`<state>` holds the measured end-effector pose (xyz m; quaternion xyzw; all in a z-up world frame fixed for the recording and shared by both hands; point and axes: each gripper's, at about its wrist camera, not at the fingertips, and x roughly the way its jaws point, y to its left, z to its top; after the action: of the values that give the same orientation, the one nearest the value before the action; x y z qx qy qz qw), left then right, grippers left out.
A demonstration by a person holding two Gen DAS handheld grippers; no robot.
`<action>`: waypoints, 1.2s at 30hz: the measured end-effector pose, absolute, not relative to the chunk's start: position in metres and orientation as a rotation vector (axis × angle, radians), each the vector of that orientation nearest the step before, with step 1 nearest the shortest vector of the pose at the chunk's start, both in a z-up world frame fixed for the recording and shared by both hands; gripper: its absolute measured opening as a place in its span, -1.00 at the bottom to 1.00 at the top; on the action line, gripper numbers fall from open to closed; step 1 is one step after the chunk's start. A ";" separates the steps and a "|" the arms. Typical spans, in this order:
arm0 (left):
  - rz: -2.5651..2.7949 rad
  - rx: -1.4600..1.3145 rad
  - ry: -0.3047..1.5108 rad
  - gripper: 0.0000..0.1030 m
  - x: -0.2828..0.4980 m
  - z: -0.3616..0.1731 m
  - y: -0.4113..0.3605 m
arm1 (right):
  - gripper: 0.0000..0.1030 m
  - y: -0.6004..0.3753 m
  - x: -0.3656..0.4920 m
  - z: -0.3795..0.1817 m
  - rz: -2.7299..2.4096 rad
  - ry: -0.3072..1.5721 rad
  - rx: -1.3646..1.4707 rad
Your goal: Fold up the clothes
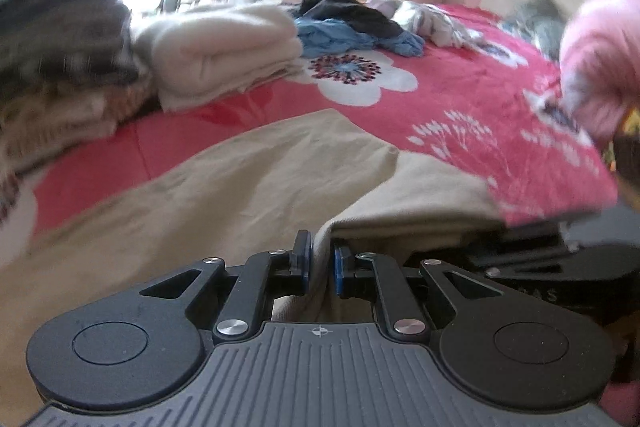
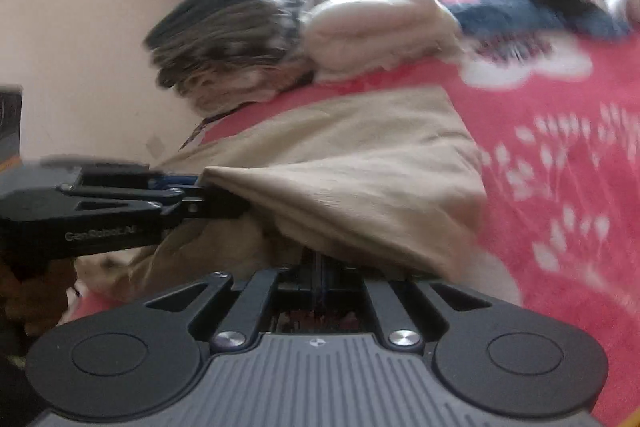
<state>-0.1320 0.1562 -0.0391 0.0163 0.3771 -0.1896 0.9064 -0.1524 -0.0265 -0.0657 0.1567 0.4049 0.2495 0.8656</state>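
Note:
A beige garment [image 1: 248, 179] lies spread on the red floral bedspread [image 1: 460, 95]. My left gripper [image 1: 320, 263] is shut on a raised fold of its near edge. In the right wrist view the same beige garment [image 2: 360, 167] is lifted at its near edge. My right gripper [image 2: 318, 267] is shut on that edge, its tips hidden under the cloth. The left gripper [image 2: 200, 189] shows there from the side, clamped on the garment's corner. The right gripper's black body [image 1: 540, 267] lies low at the right of the left wrist view.
A stack of folded clothes [image 1: 60, 67] and a folded cream towel [image 1: 224, 47] sit at the bed's left. A heap of blue, black and white loose clothes [image 1: 360, 23] lies farther back. A pink sleeve [image 1: 600, 67] is at the right. The bedspread's corner [image 1: 560, 195] ends near there.

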 end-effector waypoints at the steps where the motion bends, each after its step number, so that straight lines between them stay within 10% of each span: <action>1: -0.387 0.003 0.788 -0.79 -0.129 -0.041 0.161 | -0.85 -0.030 -0.152 -0.069 0.518 0.873 0.392; 4: -0.380 -0.064 0.809 -0.79 -0.121 -0.043 0.170 | -0.18 -0.040 -0.155 -0.085 0.471 0.954 0.598; 11: -0.377 -0.149 0.837 -0.79 -0.114 -0.046 0.180 | -0.18 -0.055 -0.145 -0.122 0.365 0.965 1.056; 21: -0.384 -0.163 0.838 -0.79 -0.111 -0.046 0.184 | -0.26 -0.047 -0.126 -0.151 0.330 1.017 1.298; 26: -0.379 -0.137 0.828 -0.79 -0.114 -0.046 0.181 | -0.87 -0.031 -0.122 -0.134 0.309 1.020 1.073; 36: -0.428 0.027 0.806 -0.75 -0.133 -0.045 0.161 | -0.98 -0.051 -0.144 -0.107 0.288 1.060 0.784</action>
<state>-0.1330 0.1611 -0.0447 0.0132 0.3889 -0.2069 0.8977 -0.1444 -0.0505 -0.1071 0.3631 0.4905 0.1335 0.7809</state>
